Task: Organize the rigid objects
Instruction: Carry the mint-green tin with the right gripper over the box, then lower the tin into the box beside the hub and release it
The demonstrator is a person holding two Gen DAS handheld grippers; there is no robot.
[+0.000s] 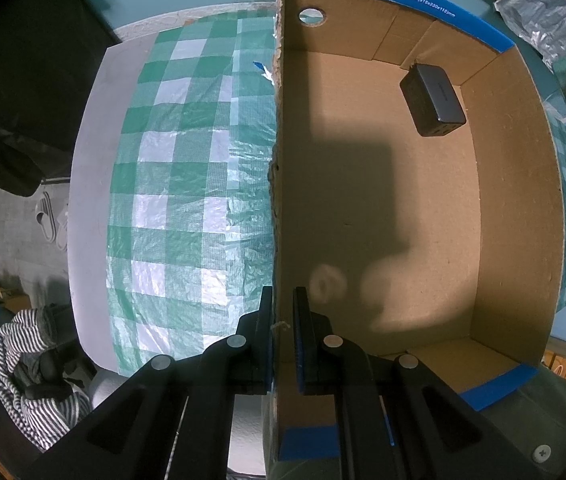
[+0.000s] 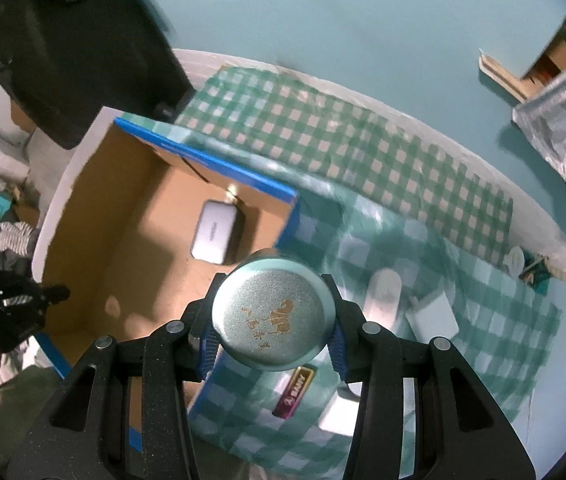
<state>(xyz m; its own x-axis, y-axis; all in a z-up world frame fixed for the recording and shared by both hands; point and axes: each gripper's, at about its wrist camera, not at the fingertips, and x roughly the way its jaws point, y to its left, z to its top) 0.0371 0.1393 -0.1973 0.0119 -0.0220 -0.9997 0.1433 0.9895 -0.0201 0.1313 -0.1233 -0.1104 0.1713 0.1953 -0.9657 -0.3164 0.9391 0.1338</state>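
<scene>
My left gripper (image 1: 283, 312) is pointing straight down and pinched tight on the side wall of the open brown cardboard box (image 1: 383, 208) with blue tape along its rims. One rim strip has white print I can partly read: "WXYZA08" and then a size in brackets too small to trust.

Inside the box there's exactly one thing, a dark grey rectangular charger block (image 1: 433, 98), sitting in the far right corner of the box floor, near the walls there.

My right gripper (image 2: 273, 316) is tilted steeply down, jaws partly open and clamped on both sides of a round teal metal tin (image 2: 273, 314) with gold characters and a small gold figure on its lid. I can't make out the characters. The tin is up off the table, hanging over the box's right wall.

On the green-and-white checked plastic tablecloth (image 2: 495, 320), right of the box, I count three white plastic items, blurry, near the table's right edge, plus one small dark bar (image 2: 297, 390) with a magenta and yellow label whose lettering I can't read properly. It lies just below the tin in the right wrist view.
</scene>
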